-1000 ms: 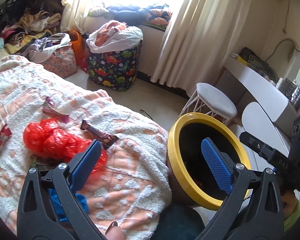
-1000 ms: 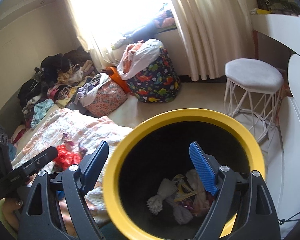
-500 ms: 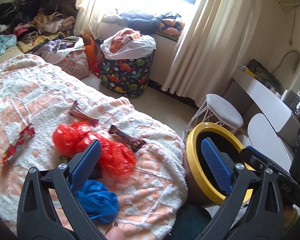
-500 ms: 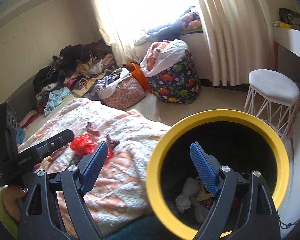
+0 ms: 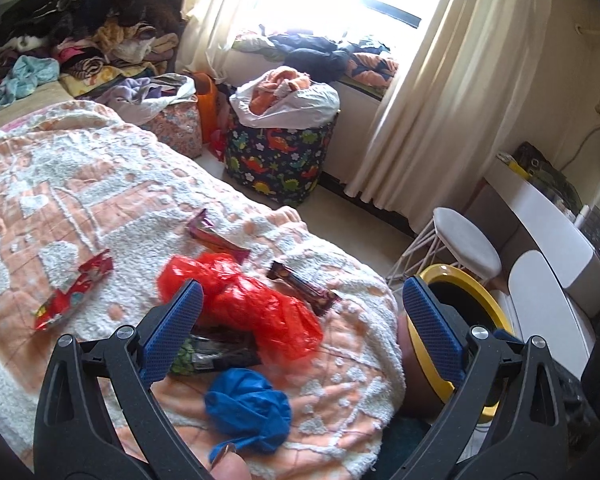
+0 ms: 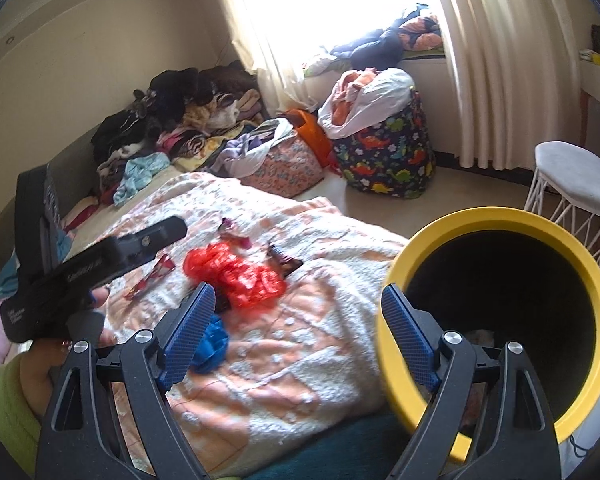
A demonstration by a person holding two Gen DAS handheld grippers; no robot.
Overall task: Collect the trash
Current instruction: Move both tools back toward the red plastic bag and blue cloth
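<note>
The trash is lying on the bed ahead of both grippers: a crumpled red plastic bag (image 5: 240, 300) is sitting just beyond the left gripper (image 5: 300, 332), with a blue crumpled bag (image 5: 248, 412) nearer and below it, between the fingers, and a dark flattened packet (image 5: 216, 354) partly tucked under the red bag. Three wrappers are resting farther out: a brown bar wrapper (image 5: 302, 288) just right of the red bag, a purple wrapper (image 5: 214, 236) beyond it, and a red printed wrapper (image 5: 74, 288) well to the left. The left gripper is standing wide open and holding nothing; the right gripper (image 6: 296, 332) is likewise open and empty. The yellow-rimmed bin (image 6: 500, 320) is standing to the right of both grippers, beside the bed edge, with some waste already inside. Risk: the thin bags are likely to slip or tear if pinched at one fold, and the pads could be catching the tufted bedspread (image 5: 80, 184) together with a flat wrapper. The room is cluttered: piled clothes (image 5: 80, 40), a dinosaur-print hamper (image 5: 280, 160), curtains (image 5: 440, 100) and a white stool (image 5: 468, 244) are lying beyond the bed.
</note>
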